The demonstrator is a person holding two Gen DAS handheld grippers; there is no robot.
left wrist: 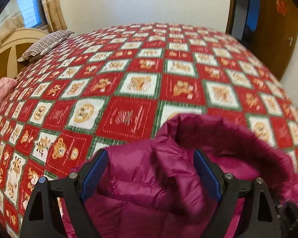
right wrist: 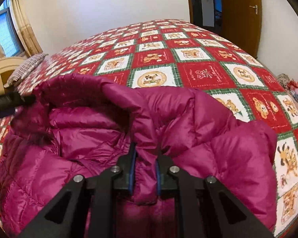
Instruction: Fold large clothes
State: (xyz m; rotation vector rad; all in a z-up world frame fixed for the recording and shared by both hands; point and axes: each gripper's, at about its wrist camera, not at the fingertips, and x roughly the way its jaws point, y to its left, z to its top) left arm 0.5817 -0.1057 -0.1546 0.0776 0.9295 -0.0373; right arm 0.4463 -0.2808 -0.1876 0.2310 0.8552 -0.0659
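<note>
Pinching a magenta puffer jacket point(right wrist: 188, 123), right gripper point(right wrist: 144, 154) jaws; left gripper point(left wrist: 151, 164) jaws released.

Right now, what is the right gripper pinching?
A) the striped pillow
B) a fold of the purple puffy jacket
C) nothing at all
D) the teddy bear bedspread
B: in the right wrist view the right gripper has its blue pads squeezed close on a ridge of the purple puffy jacket, which lies on the bedspread, far from the striped pillow.
</note>
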